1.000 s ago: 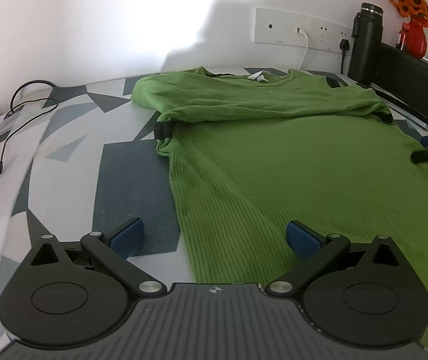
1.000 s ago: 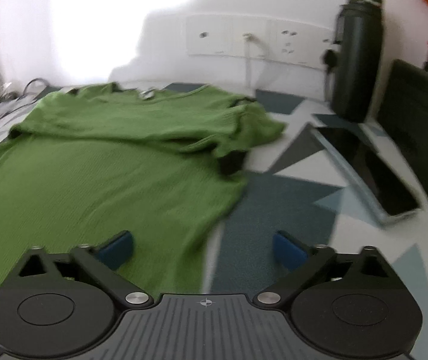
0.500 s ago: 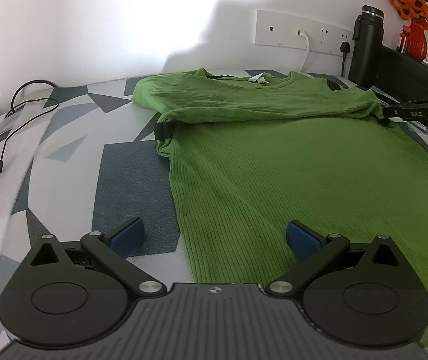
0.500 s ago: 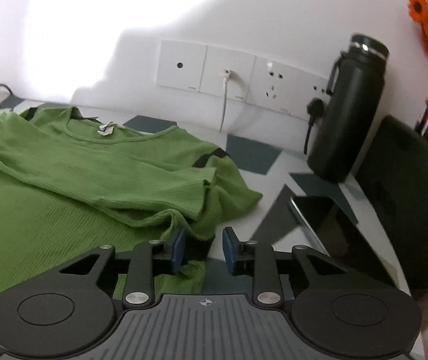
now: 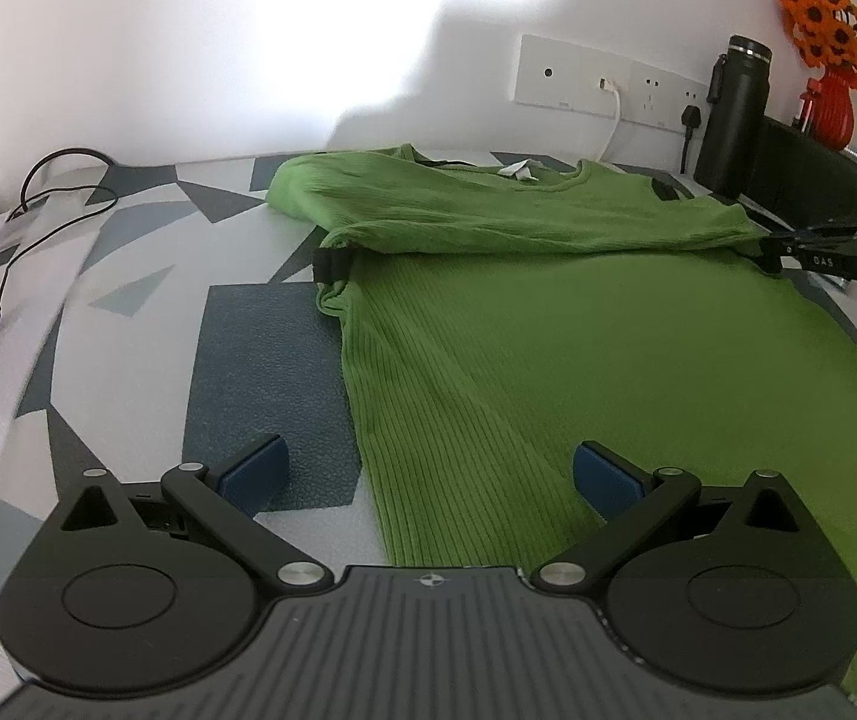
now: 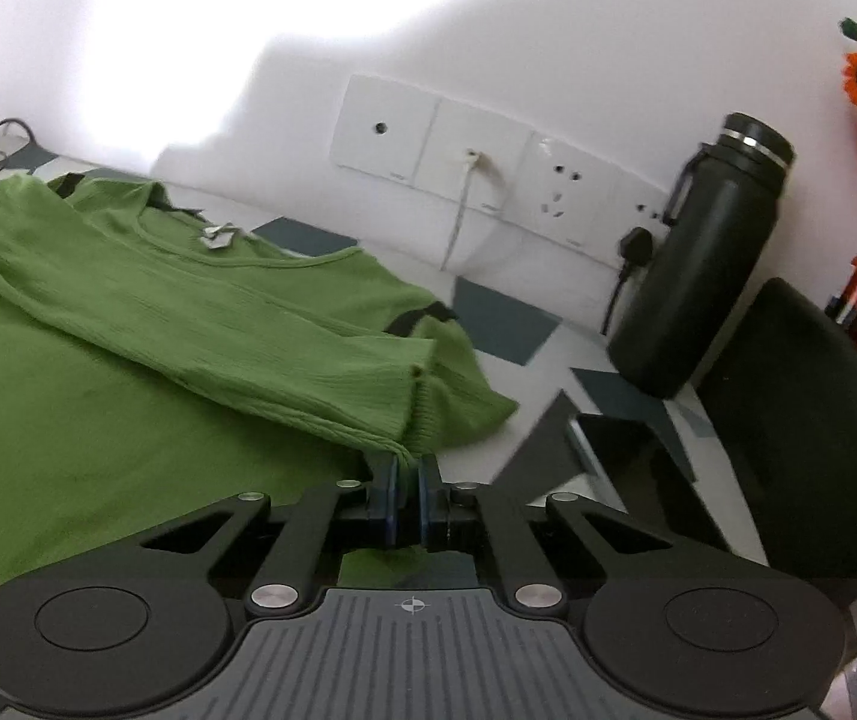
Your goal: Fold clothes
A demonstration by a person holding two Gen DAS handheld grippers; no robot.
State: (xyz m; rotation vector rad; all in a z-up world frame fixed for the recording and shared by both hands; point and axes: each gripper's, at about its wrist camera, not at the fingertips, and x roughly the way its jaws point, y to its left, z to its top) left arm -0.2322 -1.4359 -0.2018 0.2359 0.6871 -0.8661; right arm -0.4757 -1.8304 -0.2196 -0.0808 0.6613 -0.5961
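A green ribbed sweater [image 5: 578, 348] lies flat on the patterned counter [image 5: 260, 360], sleeves folded across its chest, a white neck label [image 6: 218, 235] too small to read. The right hand-held gripper [image 6: 407, 483] pinches the sweater's right edge; the left hand-held gripper [image 5: 428, 471] gapes wide over its hem. Beyond the sweater stands a black flask [image 6: 704, 276].

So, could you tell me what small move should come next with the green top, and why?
Probably the left gripper should close on the top's near side edge. Its jaws stand open astride that edge, while the right gripper is shut on the green top at its far side, so both sides could then lift together.
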